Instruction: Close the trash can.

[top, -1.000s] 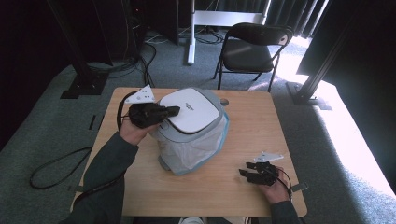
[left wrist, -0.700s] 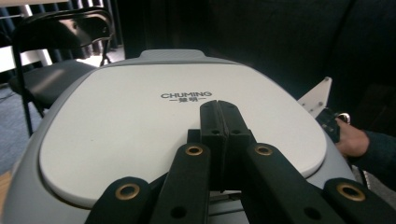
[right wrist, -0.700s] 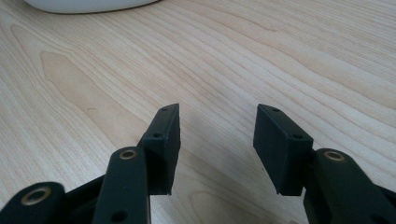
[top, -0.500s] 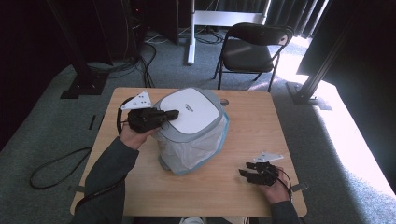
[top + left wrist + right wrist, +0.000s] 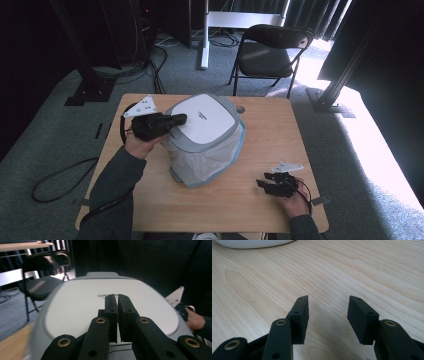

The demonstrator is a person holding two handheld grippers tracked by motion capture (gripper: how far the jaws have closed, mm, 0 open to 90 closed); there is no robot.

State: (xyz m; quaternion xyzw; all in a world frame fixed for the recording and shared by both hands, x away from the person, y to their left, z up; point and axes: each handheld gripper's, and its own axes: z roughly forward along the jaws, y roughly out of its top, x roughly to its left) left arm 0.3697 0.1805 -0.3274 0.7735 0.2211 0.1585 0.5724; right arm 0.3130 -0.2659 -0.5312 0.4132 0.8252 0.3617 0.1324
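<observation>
A grey bin with a white lid point(image 5: 205, 122) stands mid-table, and a clear plastic liner point(image 5: 212, 160) hangs down its sides. My left gripper point(image 5: 183, 119) reaches in from the left, its tips lying over the lid's left part point(image 5: 75, 307). Its jaws have just been opening. They stand a narrow slit apart point(image 5: 117, 296) with nothing between them. My right gripper point(image 5: 260, 184) rests low near the table's front right. It is open over bare wood point(image 5: 328, 302), away from the bin. The bin's pale foot point(image 5: 249, 243) shows at the top of the right gripper view.
The wooden table point(image 5: 270, 130) has free room to the right of the bin and in front of it. A small round thing point(image 5: 240, 108) lies behind the bin. A black folding chair point(image 5: 267, 50) stands beyond the far edge. Cables lie on the floor at left.
</observation>
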